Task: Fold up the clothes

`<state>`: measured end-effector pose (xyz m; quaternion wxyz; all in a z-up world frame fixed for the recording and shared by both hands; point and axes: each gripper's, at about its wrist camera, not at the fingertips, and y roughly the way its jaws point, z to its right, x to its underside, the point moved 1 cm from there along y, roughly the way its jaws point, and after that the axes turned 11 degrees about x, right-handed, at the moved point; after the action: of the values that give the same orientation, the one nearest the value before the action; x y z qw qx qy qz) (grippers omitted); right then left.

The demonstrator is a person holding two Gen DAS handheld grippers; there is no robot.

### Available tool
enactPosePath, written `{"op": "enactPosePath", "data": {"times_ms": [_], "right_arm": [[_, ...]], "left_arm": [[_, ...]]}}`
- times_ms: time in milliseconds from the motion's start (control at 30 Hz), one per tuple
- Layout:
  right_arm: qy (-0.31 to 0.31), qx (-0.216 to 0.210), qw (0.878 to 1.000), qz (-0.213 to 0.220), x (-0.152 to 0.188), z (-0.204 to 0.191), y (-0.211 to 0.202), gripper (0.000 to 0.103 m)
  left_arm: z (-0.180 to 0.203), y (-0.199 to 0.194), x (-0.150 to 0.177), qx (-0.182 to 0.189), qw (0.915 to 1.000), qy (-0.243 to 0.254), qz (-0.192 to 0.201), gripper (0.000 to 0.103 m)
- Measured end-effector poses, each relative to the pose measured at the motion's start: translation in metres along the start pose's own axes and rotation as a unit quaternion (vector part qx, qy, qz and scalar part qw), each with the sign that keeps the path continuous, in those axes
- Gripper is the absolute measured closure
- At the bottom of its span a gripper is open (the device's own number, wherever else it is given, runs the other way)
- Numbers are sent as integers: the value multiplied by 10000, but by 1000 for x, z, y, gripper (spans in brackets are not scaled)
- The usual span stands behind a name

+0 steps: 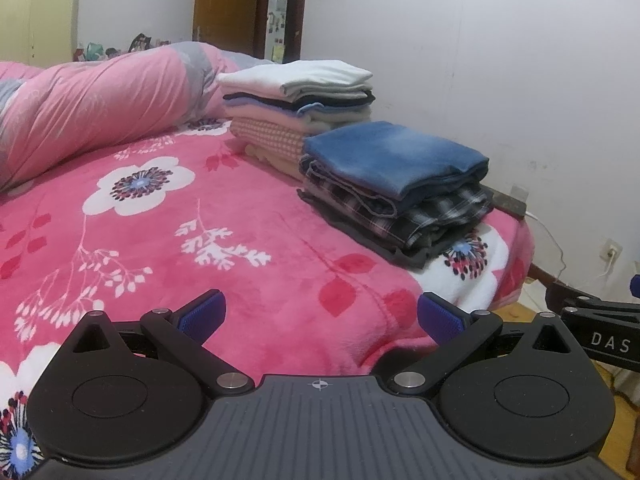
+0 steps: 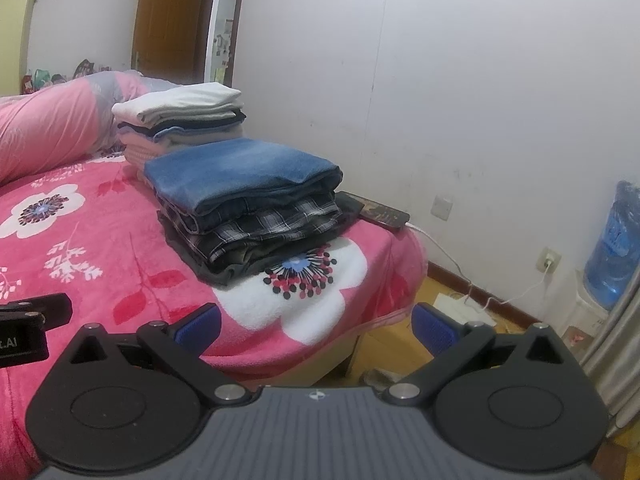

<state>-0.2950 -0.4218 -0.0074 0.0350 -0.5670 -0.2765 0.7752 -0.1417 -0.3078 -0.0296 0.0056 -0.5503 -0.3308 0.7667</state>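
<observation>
Both grippers empty, fingers spread wide: left gripper (image 1: 320, 316), right gripper (image 2: 316, 326). Folded denim (image 1: 394, 156) tops the near stack at 1 o'clock on the pink blanket (image 1: 248, 240). Likely soft, weighty, limp; best pinched at the folded edge.

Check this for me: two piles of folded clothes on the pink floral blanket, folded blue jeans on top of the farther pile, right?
Not quite. Both wrist views show the folded blue jeans topping the nearer pile; a white folded garment tops the farther one. Both piles do sit on the pink floral blanket.
</observation>
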Motion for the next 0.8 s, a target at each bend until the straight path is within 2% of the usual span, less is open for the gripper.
{"op": "enactPosePath", "data": {"times_ms": [800], "right_arm": [[-5, 11, 10000, 1, 0, -2, -1, 0]], "left_arm": [[-3, -2, -1, -87, 10000, -46, 2, 0]]}}
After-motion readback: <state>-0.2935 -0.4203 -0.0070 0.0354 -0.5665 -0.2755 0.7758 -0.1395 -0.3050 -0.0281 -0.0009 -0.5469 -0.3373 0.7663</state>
